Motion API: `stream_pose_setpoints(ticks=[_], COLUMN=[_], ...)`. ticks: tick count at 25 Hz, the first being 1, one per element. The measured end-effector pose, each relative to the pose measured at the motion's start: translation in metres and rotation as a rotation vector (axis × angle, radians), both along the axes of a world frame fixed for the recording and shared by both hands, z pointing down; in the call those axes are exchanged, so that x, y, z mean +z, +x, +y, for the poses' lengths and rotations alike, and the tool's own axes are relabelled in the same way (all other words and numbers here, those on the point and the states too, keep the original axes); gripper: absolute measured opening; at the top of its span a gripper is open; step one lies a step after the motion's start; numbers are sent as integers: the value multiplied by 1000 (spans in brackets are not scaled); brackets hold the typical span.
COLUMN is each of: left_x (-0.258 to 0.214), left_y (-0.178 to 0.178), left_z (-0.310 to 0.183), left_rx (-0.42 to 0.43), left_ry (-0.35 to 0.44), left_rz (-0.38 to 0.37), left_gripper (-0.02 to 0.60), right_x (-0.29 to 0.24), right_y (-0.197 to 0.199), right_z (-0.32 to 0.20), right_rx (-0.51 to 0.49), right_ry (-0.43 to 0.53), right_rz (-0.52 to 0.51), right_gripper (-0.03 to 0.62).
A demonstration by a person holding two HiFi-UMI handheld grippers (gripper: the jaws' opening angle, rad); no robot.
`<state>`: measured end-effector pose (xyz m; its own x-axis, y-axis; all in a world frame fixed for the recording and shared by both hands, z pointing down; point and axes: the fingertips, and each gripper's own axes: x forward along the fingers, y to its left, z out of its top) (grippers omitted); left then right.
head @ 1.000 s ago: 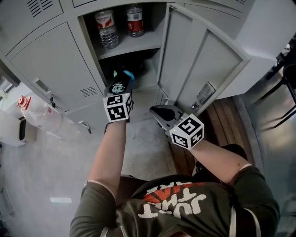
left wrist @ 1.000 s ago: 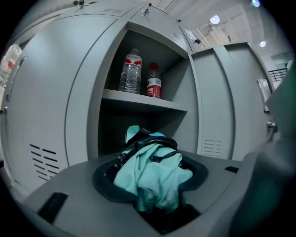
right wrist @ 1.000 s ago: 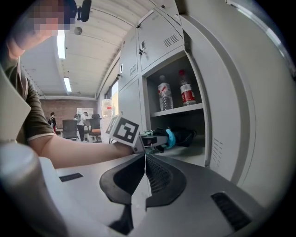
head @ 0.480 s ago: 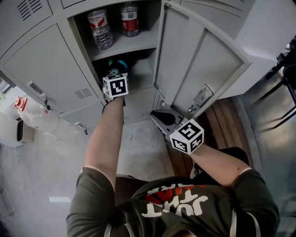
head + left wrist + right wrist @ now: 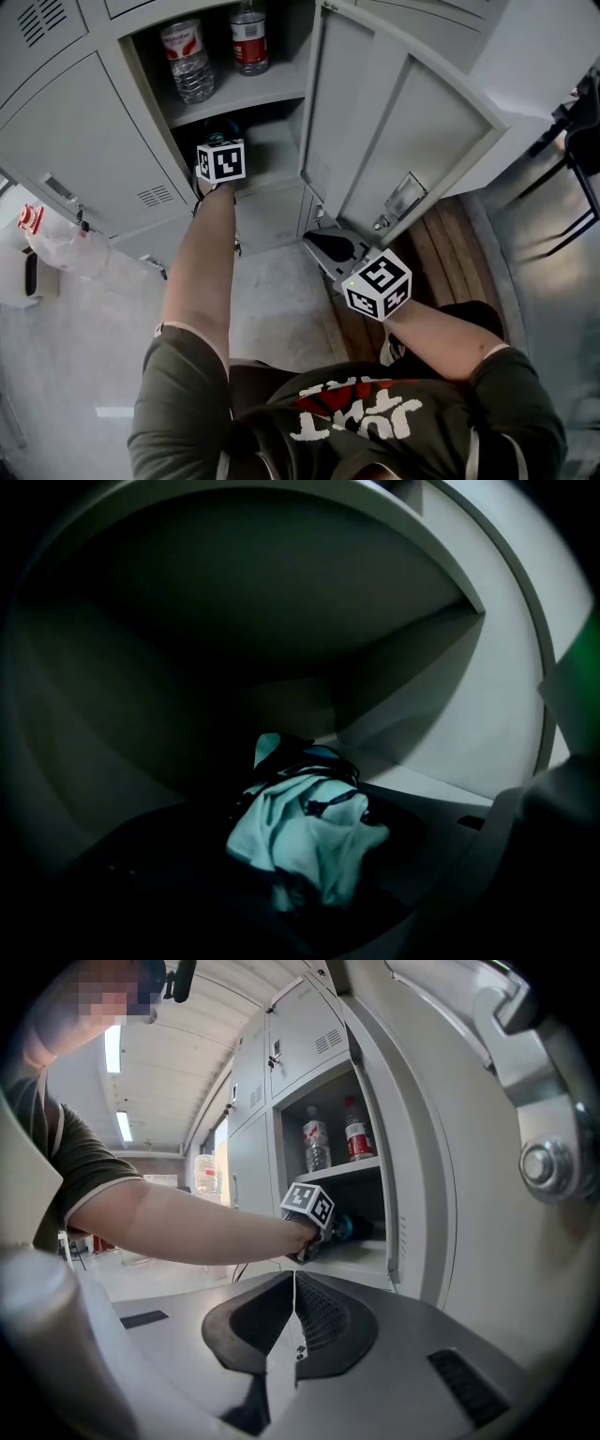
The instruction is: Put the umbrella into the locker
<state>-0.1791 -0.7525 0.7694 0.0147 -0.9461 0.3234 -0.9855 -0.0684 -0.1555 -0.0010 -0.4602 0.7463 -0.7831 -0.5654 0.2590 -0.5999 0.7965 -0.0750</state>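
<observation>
- My left gripper (image 5: 223, 141) is clamped on the umbrella (image 5: 300, 841); its jaws stand partly apart with the folded cloth bunched between them.
- My left arm is stretched out, and that gripper's marker cube sits at the mouth of the locker's (image 5: 272, 150) lower compartment.
- My right gripper (image 5: 294, 1307) holds nothing. Its two ribbed pads are pressed together along a thin line, and it hangs low outside the locker, just beside the open door (image 5: 394, 122).
- One umbrella: pale teal with dark trim, folded short. It is in the dark lower compartment, under the shelf (image 5: 253, 94).
- Its long axis runs roughly along my left gripper, and the far end points at the back of the compartment. In the right gripper view a teal end shows just past the jaws, inside the opening.
- I cannot tell whether it touches the compartment floor.
- Two water bottles stand upright side by side on the shelf above. One is clear with a red and white label (image 5: 186, 67) and the other has a red label (image 5: 248, 42).
- One door stands open, swung out to my right, with closed lockers to the left.
- One white plastic bag (image 5: 56, 239) lies on the floor, well to the left.
</observation>
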Motion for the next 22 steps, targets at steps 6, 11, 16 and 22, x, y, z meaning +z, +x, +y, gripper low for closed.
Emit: stream_pose_setpoints(ticks=[6, 11, 16, 22], left_x=[9, 29, 41, 26], left_y=[-10, -2, 15, 30], left_z=[-8, -19, -18, 28], left_rx=[-52, -15, 79, 117], left_ry=[-60, -154, -218, -246], left_rz=[174, 228, 192, 207], left_gripper=[257, 269, 402, 509], right_x=[2, 6, 6, 3], right_y=[0, 2, -3, -22], right_z=[1, 5, 12, 19], right_rx=[1, 5, -13, -57], right_ry=[-3, -9, -9, -7], right_rz=[3, 15, 13, 1], right_gripper=[34, 34, 34, 34])
